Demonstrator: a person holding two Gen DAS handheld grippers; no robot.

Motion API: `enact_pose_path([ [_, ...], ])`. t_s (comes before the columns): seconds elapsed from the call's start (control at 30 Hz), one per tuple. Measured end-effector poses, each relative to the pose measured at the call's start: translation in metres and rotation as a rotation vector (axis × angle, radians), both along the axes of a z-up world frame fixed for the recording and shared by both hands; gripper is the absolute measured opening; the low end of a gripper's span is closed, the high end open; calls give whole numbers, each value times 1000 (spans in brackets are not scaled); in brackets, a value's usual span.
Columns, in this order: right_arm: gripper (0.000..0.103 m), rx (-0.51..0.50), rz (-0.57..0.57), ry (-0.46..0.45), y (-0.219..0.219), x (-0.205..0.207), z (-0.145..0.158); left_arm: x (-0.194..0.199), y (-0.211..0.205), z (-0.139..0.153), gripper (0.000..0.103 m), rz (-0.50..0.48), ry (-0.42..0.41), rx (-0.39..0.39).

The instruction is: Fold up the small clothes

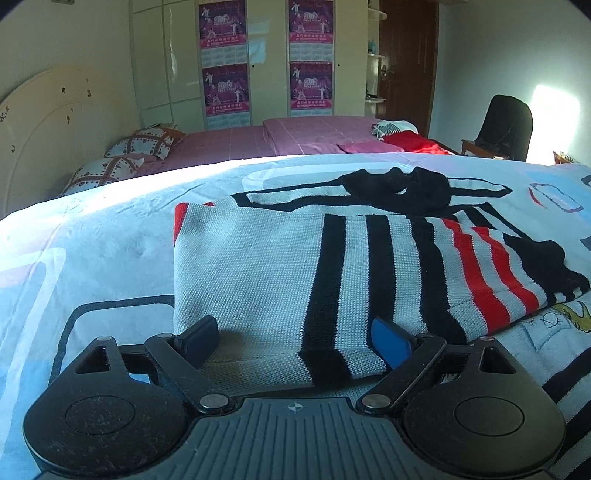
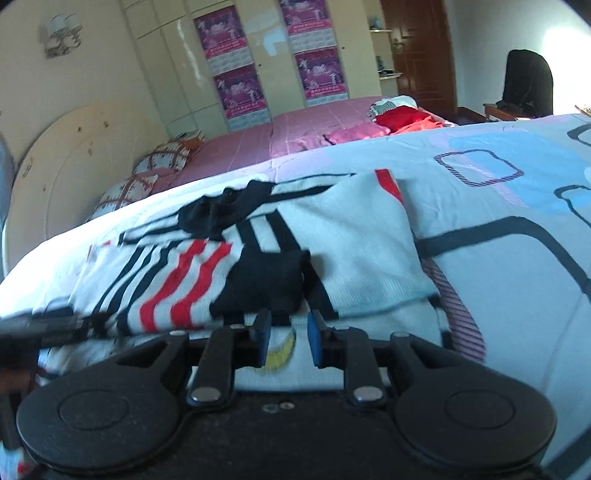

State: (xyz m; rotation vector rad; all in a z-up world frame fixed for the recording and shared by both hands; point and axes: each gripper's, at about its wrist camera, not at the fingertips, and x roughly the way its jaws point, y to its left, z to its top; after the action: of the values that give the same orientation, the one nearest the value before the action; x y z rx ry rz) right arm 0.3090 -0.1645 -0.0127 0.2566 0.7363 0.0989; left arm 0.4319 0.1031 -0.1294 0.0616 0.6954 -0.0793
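One striped knit sweater lies partly folded on the patterned bedsheet; its near hem is hidden under the left tongs, and in the right wrist view its stripes are blurred. The left tongs stand wide open, straddling the fabric without pressing on it. The right tongs stand slightly apart just short of the sweater's black cuff, holding nothing. Two heart-print pillows lie beyond, and four purple posters hang on the wardrobe.
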Motion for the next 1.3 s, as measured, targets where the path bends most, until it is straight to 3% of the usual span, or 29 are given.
enact_pose_path([
  [0.17,26,74,-59,66,-4,33,-25,1,2,0,90,-2,8,-5],
  [0.3,29,97,-35,47,-1,39,-32,3,3,0,90,-5,16,-13],
  [0.4,12,98,-1,51,5,46,-36,3,3,0,90,-6,13,-12],
  [0.6,9,15,21,-3,5,22,-21,-8,9,-1,90,1,-27,2],
  [0.67,10,-49,33,21,12,23,-32,-5,8,-1,90,0,-16,10],
  [0.8,12,-82,29,23,18,30,-31,1,10,0,92,-8,12,4],
  [0.87,26,-50,34,34,11,29,-25,-4,12,6,92,-9,11,10],
  [0.97,41,7,-2,-24,-11,1,-5,-36,20,21,92,-30,-20,-31],
  [1.1,44,115,-15,-47,-53,-62,8,-101,41,29,92,-26,10,-107],
  [1.27,48,186,-70,44,-100,-149,-1,-191,71,30,91,57,27,-281],
  [1.3,47,182,-72,64,-105,-165,-3,-208,75,29,87,67,23,-320],
])
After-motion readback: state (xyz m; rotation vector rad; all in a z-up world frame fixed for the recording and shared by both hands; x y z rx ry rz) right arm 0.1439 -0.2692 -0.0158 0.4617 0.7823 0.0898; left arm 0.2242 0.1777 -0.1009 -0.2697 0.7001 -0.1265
